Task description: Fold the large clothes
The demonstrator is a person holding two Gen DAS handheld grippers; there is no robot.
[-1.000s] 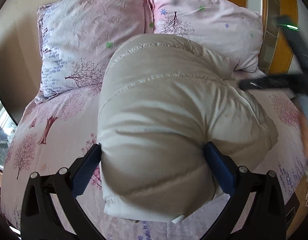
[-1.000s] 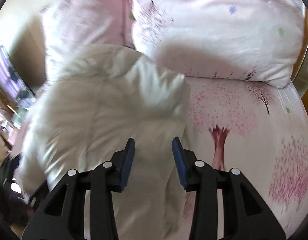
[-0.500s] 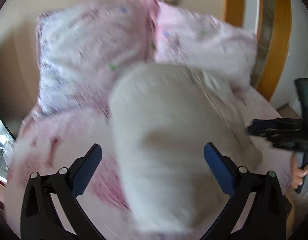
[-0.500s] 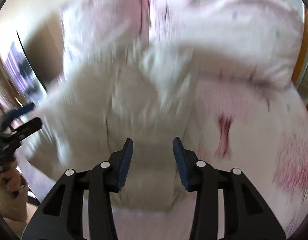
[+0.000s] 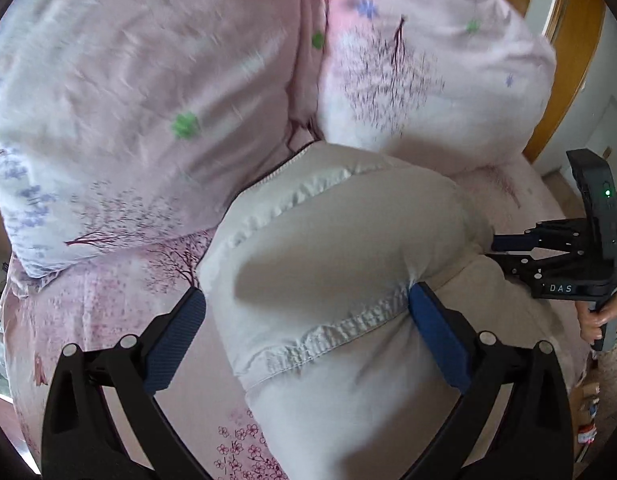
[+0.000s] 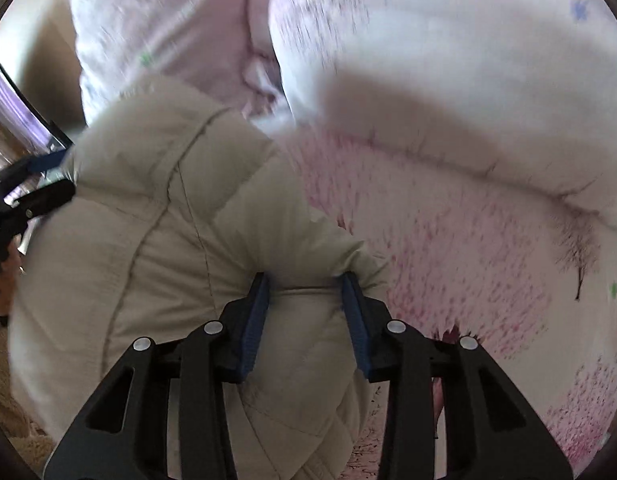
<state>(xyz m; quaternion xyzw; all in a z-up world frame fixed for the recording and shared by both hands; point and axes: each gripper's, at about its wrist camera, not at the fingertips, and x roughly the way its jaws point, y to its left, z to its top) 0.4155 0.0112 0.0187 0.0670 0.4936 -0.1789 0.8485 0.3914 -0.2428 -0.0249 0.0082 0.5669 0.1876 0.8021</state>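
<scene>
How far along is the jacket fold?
Mostly done: the puffer jacket already sits as a compact bundle on the bed below the pillows. In hand: the right hand-held gripper is closing on a fold; the left hand-held gripper straddles it. Left: release.

The left gripper (image 5: 306, 312) is built of matte black plastic arms with triangular cut-outs, each jointed by two round silver rivets. Its fingers end in ribbed dark-blue pads (image 5: 174, 346). The right gripper (image 6: 306, 320) has the same black frame, silver rivets and ribbed blue pads (image 6: 254, 320). From the left wrist view, the right unit's black upright housing (image 5: 600, 216) carries a small green light, and white letters "DAS" sit on the bar below it. A bare hand (image 5: 602, 316) shows beneath that bar.
</scene>
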